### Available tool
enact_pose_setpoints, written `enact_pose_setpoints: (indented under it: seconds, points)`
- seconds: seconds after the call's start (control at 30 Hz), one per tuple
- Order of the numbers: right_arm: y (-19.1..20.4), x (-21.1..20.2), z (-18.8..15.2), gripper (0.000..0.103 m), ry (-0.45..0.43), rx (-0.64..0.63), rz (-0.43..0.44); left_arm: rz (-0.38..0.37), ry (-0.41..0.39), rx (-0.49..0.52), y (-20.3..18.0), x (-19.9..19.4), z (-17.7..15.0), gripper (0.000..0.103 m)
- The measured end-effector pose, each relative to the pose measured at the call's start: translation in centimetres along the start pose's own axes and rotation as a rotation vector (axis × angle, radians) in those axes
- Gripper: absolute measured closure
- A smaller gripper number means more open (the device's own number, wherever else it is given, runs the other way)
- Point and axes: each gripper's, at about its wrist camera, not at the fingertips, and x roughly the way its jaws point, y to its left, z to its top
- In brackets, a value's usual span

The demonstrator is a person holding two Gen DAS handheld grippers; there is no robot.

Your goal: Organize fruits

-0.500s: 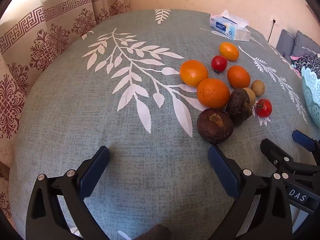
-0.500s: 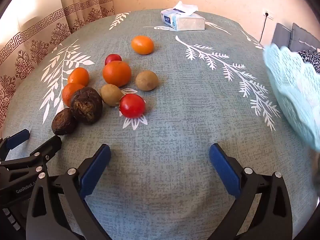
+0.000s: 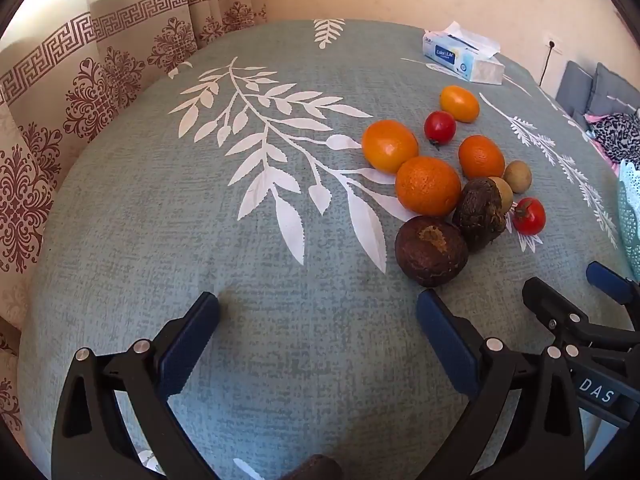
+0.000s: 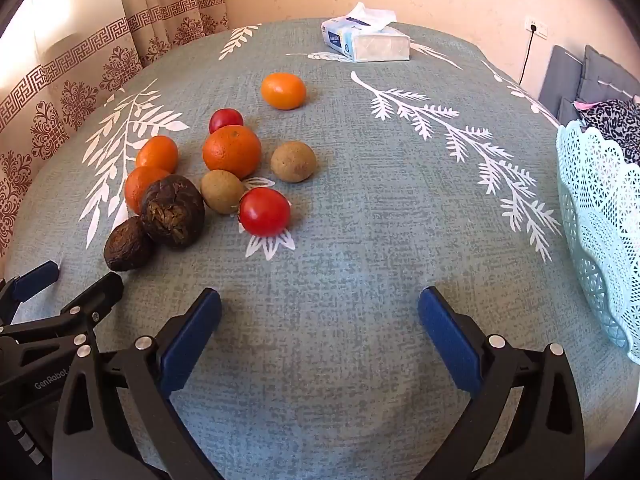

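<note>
A round table under a grey-green woven tablecloth (image 4: 360,208) printed with white leaf sprays holds ten loose fruits in one cluster. Taking the near red tomato (image 4: 265,212) as landmark: a second, smaller tomato (image 4: 226,119) lies farther back behind a large orange (image 4: 231,151). There are four smooth orange citrus fruits in all: that large one, two more (image 4: 157,153) (image 4: 138,188) off to the left, and one standing alone (image 4: 283,90) well beyond the cluster toward a soft tissue pack (image 4: 366,42) at the far edge. Two dull tan-brown, egg-shaped fruits sit close by, one (image 4: 222,191) touching the tomato's left side, one (image 4: 293,161) just behind it. Two dark, wrinkled, roundish fruits (image 4: 173,210) (image 4: 127,244) lie to its left, touching each other.

Far right of the tomato, at the table's rim, stands a pale turquoise plastic basket (image 4: 592,216) with lace-like pierced walls and a scalloped edge.

The right gripper (image 4: 319,312) hovers in front of the tomato, blue pads spread wide, nothing between them. The left gripper (image 3: 318,320) is likewise spread wide and empty, its right finger just in front of the nearer dark fruit (image 3: 431,251).
</note>
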Motion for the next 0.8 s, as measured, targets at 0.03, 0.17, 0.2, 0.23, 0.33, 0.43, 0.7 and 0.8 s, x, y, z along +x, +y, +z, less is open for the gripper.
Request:
enact_pose_setpoints:
  seconds: [0.03, 0.17, 0.2, 0.23, 0.33, 0.43, 0.7, 0.8]
  points:
    - [0.0, 0.0, 0.0, 0.002, 0.0, 0.0, 0.0, 0.0, 0.0, 0.0, 0.0, 0.0, 0.0, 0.005]
    - [0.0, 0.0, 0.0, 0.002, 0.0, 0.001, 0.001, 0.0, 0.0, 0.001, 0.7, -0.7, 0.0, 0.005]
    - [0.0, 0.0, 0.0, 0.002, -0.001, 0.001, 0.001, -0.001, 0.0, 0.001, 0.7, -0.8, 0.0, 0.005]
    - [0.0, 0.0, 0.0, 0.002, -0.001, 0.001, 0.001, -0.001, 0.0, 0.001, 0.9, -0.9, 0.0, 0.005]
    - [0.0, 0.0, 0.0, 0.002, -0.001, 0.002, 0.002, 0.001, -0.001, -0.001, 1.2, -0.8, -0.1, 0.005]
    - [-0.1, 0.0, 0.0, 0.002, -0.001, 0.002, 0.002, 0.0, -0.001, 0.0, 1.4, -0.7, 0.0, 0.005]
    - [-0.1, 0.0, -0.1, 0.002, -0.001, 0.001, 0.003, 0.002, -0.001, 0.001, 1.5, -0.7, -0.1, 0.005]
    - [-0.1, 0.1, 0.0, 0.002, 0.002, -0.006, 0.006, 0.009, -0.001, 0.004, 1.5, -0.5, -0.3, 0.005]
